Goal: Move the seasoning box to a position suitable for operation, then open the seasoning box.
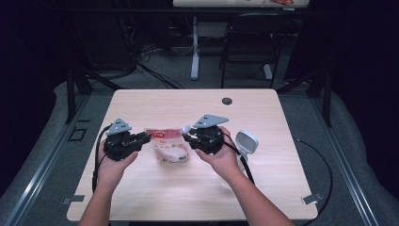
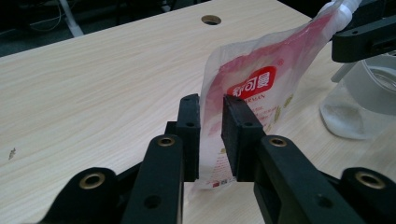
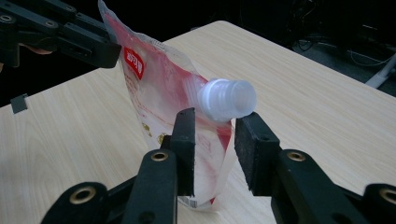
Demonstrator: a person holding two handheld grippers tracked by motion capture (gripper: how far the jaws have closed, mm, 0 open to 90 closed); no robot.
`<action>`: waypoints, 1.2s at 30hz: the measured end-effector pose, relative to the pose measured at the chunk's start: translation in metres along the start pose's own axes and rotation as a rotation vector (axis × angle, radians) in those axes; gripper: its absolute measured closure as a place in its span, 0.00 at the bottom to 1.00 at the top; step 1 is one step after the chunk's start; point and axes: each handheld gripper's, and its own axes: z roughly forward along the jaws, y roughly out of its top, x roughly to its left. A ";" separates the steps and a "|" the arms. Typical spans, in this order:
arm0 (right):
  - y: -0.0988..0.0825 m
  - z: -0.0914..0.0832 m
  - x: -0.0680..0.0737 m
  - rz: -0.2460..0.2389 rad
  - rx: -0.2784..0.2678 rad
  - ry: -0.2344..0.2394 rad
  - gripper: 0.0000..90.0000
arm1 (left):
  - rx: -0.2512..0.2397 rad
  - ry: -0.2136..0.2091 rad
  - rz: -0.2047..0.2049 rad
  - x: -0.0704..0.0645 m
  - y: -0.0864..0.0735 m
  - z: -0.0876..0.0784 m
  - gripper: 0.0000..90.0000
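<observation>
My left gripper is clamped on the edge of the pouch; my right gripper stands apart around its corner, just below the white cap. The pouch stands upright between them, with a clear jar just beyond. It looks soft, light and slick, so I'd grip the stiff cap.

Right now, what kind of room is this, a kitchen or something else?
Probably a lab or recording workshop, not a kitchen. A bare wooden table stands among dark curtains, with tangled cables on the floor behind it and a black chair beyond. A person works a pouch using hand-held grippers.
</observation>
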 end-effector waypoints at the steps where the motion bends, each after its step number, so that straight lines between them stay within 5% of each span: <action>1: 0.000 -0.001 0.000 0.006 0.002 0.004 0.78 | 0.001 0.001 0.001 0.000 0.000 0.000 0.87; 17: -0.003 -0.012 0.005 0.015 -0.016 0.011 0.79 | -0.004 -0.039 -0.007 -0.003 0.000 -0.003 0.91; 36: -0.022 -0.054 0.006 0.058 -0.046 -0.007 0.78 | 0.013 -0.123 0.046 -0.038 0.003 -0.004 0.94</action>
